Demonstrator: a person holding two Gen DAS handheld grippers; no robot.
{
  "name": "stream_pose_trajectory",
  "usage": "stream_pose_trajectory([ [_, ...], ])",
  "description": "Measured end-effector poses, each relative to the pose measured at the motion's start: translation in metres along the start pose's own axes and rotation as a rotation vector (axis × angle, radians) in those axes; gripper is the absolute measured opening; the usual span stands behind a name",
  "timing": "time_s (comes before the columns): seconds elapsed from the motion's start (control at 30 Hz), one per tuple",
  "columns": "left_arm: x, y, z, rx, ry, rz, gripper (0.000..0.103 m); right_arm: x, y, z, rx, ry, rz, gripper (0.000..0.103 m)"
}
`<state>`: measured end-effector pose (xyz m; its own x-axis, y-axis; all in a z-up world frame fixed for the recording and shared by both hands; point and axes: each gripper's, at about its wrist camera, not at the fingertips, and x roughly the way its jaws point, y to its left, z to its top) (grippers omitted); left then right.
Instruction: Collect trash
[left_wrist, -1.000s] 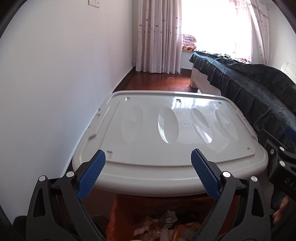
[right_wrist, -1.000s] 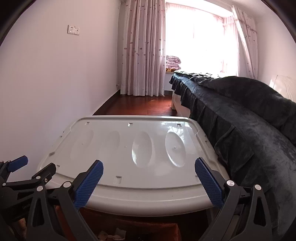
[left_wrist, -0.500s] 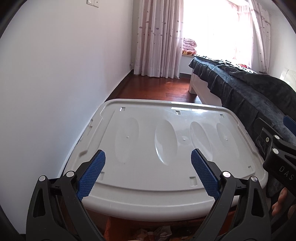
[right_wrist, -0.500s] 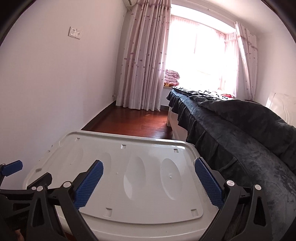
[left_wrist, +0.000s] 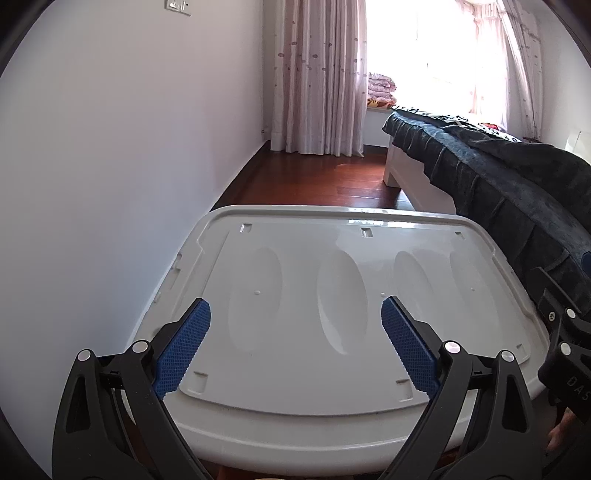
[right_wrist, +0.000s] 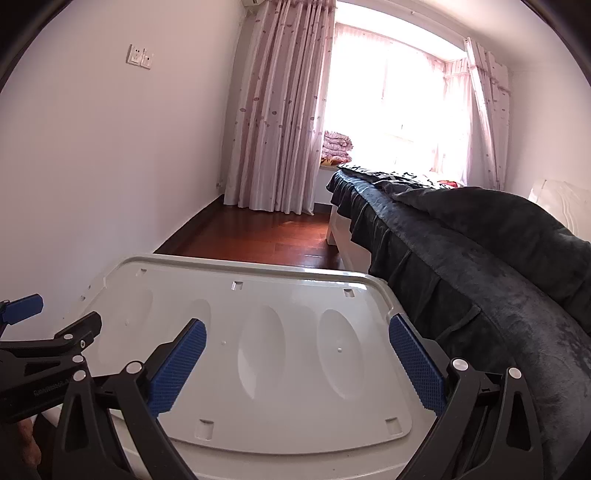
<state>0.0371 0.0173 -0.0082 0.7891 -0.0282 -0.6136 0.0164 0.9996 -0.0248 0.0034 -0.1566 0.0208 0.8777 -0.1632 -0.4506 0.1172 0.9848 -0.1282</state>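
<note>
A large white plastic lid (left_wrist: 332, 314) (right_wrist: 266, 354) with oval dents covers a storage bin and fills the lower half of both views. My left gripper (left_wrist: 295, 314) hovers open above its near edge with nothing between the blue pads. The right gripper (right_wrist: 297, 332) is also open and empty over the lid's right part. Each gripper shows at the other view's edge: the right one (left_wrist: 565, 354) at far right, the left one (right_wrist: 48, 350) at far left. No trash is in sight; the bin's inside is hidden under the lid.
A white wall (left_wrist: 110, 184) runs along the left. A bed with a dark blue cover (right_wrist: 480, 266) stands close on the right. Red-brown wooden floor (left_wrist: 317, 184) stretches beyond the bin to pink curtains (right_wrist: 280, 110) and a bright window.
Both grippers have risen and tilted up over the lid. The crumpled paper scraps seen below the lid's near edge one second ago have dropped out of the left wrist view.
</note>
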Motion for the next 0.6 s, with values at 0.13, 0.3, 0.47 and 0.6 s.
stream_pose_trajectory([
  [0.13,0.007,0.004,-0.001,-0.021,0.014,-0.007,0.091,0.0,-0.001,0.0,0.003,-0.004,0.003,0.098],
  [0.3,0.013,0.002,-0.002,-0.024,0.033,-0.007,0.091,0.003,0.003,-0.002,-0.019,-0.004,-0.011,0.098],
  [0.47,0.016,0.004,-0.002,-0.024,0.038,-0.004,0.091,0.004,0.001,-0.002,-0.012,-0.006,-0.021,0.098],
  [0.6,0.019,0.005,-0.002,-0.029,0.048,0.003,0.091,0.006,-0.001,-0.002,-0.008,-0.005,-0.032,0.098],
])
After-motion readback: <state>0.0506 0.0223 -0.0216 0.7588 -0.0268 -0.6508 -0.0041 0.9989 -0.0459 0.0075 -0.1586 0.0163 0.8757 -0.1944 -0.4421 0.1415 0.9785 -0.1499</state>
